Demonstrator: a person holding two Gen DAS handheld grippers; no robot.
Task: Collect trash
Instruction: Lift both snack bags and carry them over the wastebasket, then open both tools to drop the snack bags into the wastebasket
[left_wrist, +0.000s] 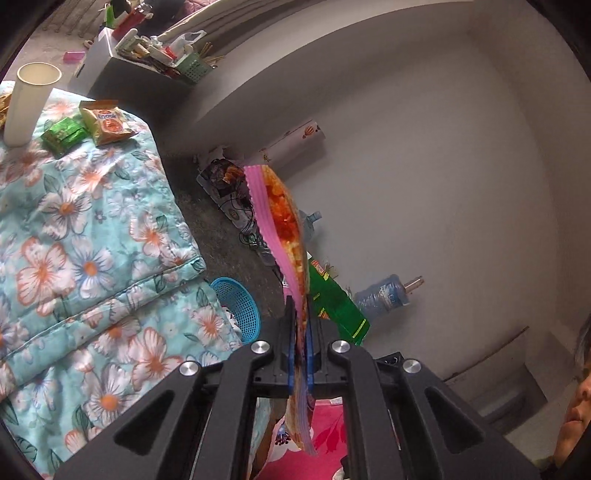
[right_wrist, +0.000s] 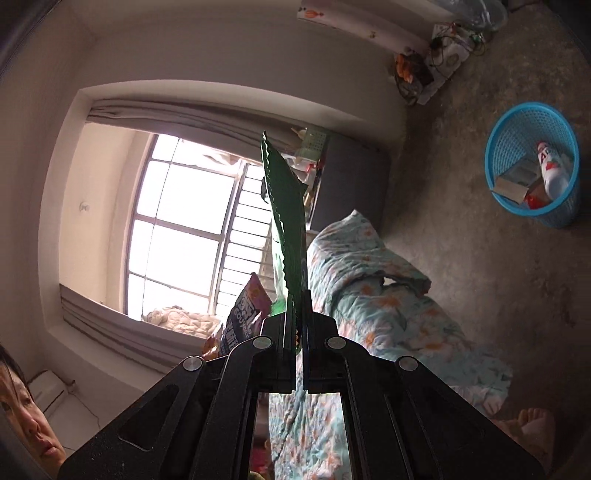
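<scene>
My left gripper (left_wrist: 301, 334) is clenched on a pink snack packet (left_wrist: 282, 218), which I see edge-on: its serrated pink seam and orange printed face rise straight out from between my blue pads. Its lower end hangs below the jaws toward a bright pink cloth (left_wrist: 325, 428). Just beside it, to the right, the green wrapper (left_wrist: 334, 301) pokes out at a slant. My right gripper (right_wrist: 297, 325) is clamped on that same green wrapper (right_wrist: 286, 218), which stands up between the fingers with its zigzag edge dark against the window (right_wrist: 192, 225). The pink packet shows in the right wrist view too, low and left of my fingers, its printed face turned toward me.

Under my left gripper spreads the floral quilt (left_wrist: 85, 236), teal with orange and white blossoms. At its lower edge, partly hidden by the cloth, sits the blue basket (left_wrist: 240, 306). In the right wrist view the basket (right_wrist: 496, 147) stands on the bare floor, well apart from the quilt, with a white bottle (right_wrist: 554, 170) and a small carton (right_wrist: 511, 186) inside.

Farther up the quilt lie two more snack packs, a green one (left_wrist: 62, 134) and an orange one (left_wrist: 109, 123), touching each other, near a tall white cup (left_wrist: 29, 103). Beyond, water jugs (left_wrist: 384, 297) rest against the wall
</scene>
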